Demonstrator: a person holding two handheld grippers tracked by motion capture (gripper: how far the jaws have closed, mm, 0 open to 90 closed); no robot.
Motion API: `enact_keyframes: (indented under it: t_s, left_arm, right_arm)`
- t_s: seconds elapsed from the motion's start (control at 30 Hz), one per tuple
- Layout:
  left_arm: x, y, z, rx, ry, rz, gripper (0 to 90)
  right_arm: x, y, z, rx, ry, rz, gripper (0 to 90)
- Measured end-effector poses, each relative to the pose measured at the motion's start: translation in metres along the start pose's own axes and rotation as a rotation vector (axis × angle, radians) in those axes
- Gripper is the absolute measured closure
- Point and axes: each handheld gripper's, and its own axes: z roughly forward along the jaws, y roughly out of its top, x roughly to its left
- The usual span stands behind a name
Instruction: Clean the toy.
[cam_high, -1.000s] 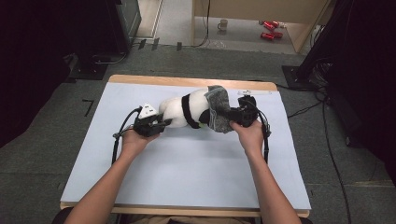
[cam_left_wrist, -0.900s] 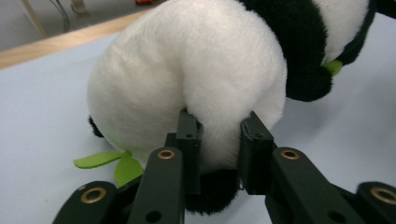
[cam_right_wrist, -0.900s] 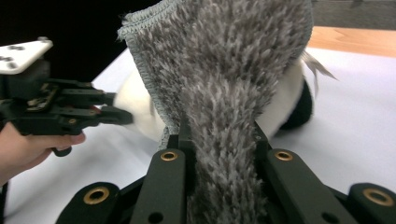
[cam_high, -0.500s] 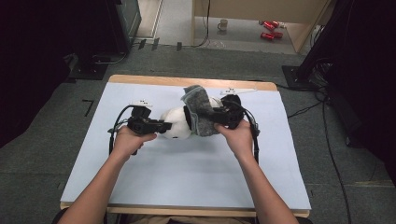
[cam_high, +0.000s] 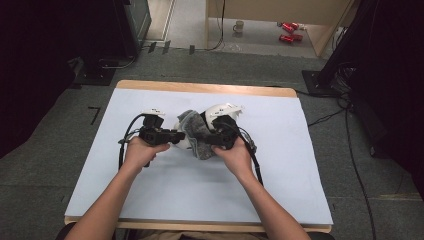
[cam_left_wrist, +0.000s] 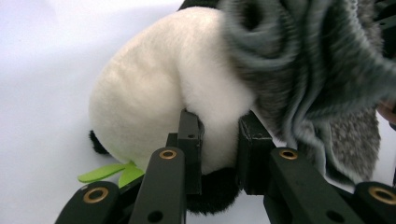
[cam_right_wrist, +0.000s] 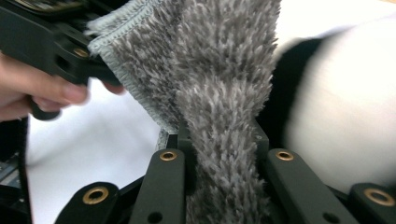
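We see a plush panda, white body with black patches and a green leaf at its base, lying near the middle of the table. A grey fluffy towel, bunched and folded, drapes over its right side, touching it; towel edge is stitched.

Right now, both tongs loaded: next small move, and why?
Probably draw the right tongs on across the plush panda, pulling the grey cloth further over it. The left tongs pinch the panda's white body and steady it; the cloth, clamped in the right tongs, drapes only one side.
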Motion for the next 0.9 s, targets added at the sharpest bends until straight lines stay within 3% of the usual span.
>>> enact_keyframes:
  t_s: [0.13, 0.47, 0.8, 0.9]
  left_arm:
    - [0.003, 0.0, 0.0, -0.007, -0.014, -0.015, 74.8]
    - [0.011, 0.002, 0.0, -0.027, -0.025, -0.024, 74.4]
    - [0.015, 0.004, 0.0, -0.037, -0.027, -0.044, 73.9]
    - [0.018, 0.004, -0.001, -0.042, -0.029, -0.056, 73.6]
  right_arm:
    - [-0.011, -0.002, -0.007, 0.023, 0.004, 0.017, 77.0]
    - [-0.019, 0.0, -0.018, 0.055, -0.001, 0.01, 77.6]
    - [-0.033, 0.002, -0.041, 0.027, 0.002, 0.046, 77.6]
    - [-0.039, 0.004, -0.055, -0.001, -0.036, 0.055, 77.5]
